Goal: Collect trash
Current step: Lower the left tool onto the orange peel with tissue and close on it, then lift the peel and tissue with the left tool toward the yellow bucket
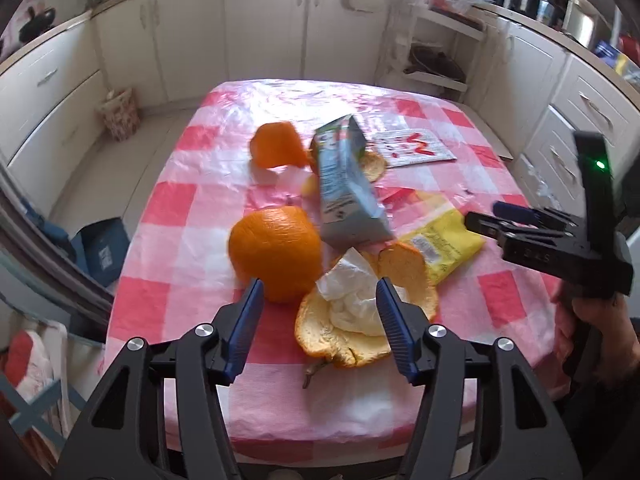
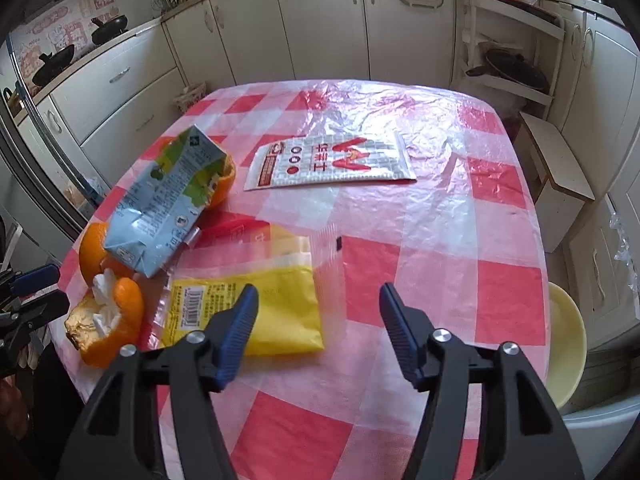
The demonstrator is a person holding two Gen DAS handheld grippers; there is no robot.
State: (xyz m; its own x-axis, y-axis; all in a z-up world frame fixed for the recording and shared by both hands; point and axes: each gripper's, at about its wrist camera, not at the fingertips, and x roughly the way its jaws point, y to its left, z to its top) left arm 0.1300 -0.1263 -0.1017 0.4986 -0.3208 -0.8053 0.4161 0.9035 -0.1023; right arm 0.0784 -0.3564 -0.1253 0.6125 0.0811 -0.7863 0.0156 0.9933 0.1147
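On the checked tablecloth (image 2: 440, 216) the rubbish is all there for the taking, nothing gathered yet as far as these views show. Far left in the left wrist view sits the big piece of orange peel (image 1: 276, 252), rounded like a whole fruit, with another orange shell (image 1: 278, 146) further back. Moving right, the left gripper (image 1: 320, 320) hangs above the table with its jaws released, nothing pinched; between its blue pads (image 1: 248, 316) we look down on an open peel cup (image 1: 360, 320) with a crumpled white tissue (image 1: 352, 288) tucked inside. Just behind that, the blue drink carton (image 1: 344, 188) lies tipped over. Right again, the yellow wrapper (image 2: 256, 312) lies flat, its near edge under the right gripper (image 2: 318, 332), also spread wide and empty. Beyond it the white and red sachet (image 2: 332, 160) lies alone. At the far right edge, a pale yellow bowl (image 2: 568, 344) sits below table level; whether that is the bin I cannot tell. My read: the job is barely begun, every piece remains.
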